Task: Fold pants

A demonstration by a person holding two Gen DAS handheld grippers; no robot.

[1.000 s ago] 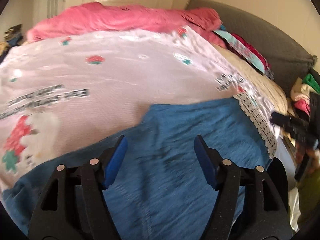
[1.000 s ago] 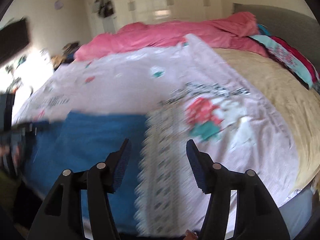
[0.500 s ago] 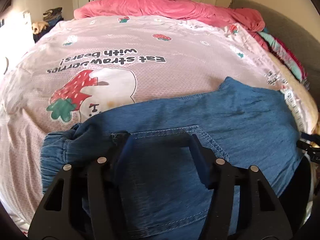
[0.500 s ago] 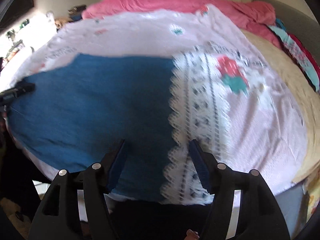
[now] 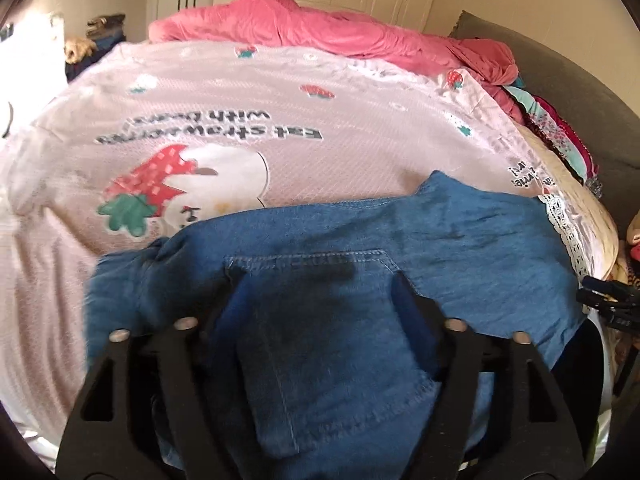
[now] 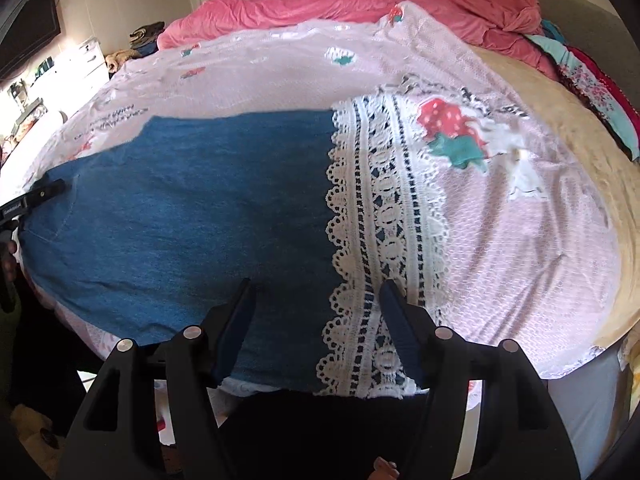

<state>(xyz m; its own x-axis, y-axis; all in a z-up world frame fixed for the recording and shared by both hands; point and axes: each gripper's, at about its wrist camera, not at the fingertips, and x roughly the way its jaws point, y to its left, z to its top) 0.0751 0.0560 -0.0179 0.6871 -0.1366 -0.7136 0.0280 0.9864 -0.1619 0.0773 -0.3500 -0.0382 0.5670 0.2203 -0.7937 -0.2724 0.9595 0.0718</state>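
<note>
Blue denim pants (image 5: 460,232) lie flat across a pink strawberry-print blanket (image 5: 340,96) on a bed. My left gripper (image 5: 318,280) hovers low over the back pocket (image 5: 312,258) near the gathered waist. Its jaws are opening, with denim beneath them and nothing pinched. In the right wrist view the pants (image 6: 180,200) end in a wide white lace hem (image 6: 380,220). My right gripper (image 6: 318,304) hangs over the line where denim meets lace at the bed's near edge. Its jaws are opening too, and its pads press on nothing. Each gripper shows at the edge of the other's view.
A rumpled pink duvet (image 5: 320,28) lies along the far side of the bed. A grey headboard (image 5: 560,92) and a pile of patterned clothes (image 6: 592,88) are at the right. A beige sheet (image 6: 580,128) is exposed beside the blanket. Wardrobes line the back wall.
My left gripper has swung along the pants from mid-leg to the pocket and waist, its jaws narrowing then widening. My right gripper has sunk toward the lace hem with its jaws widening.
</note>
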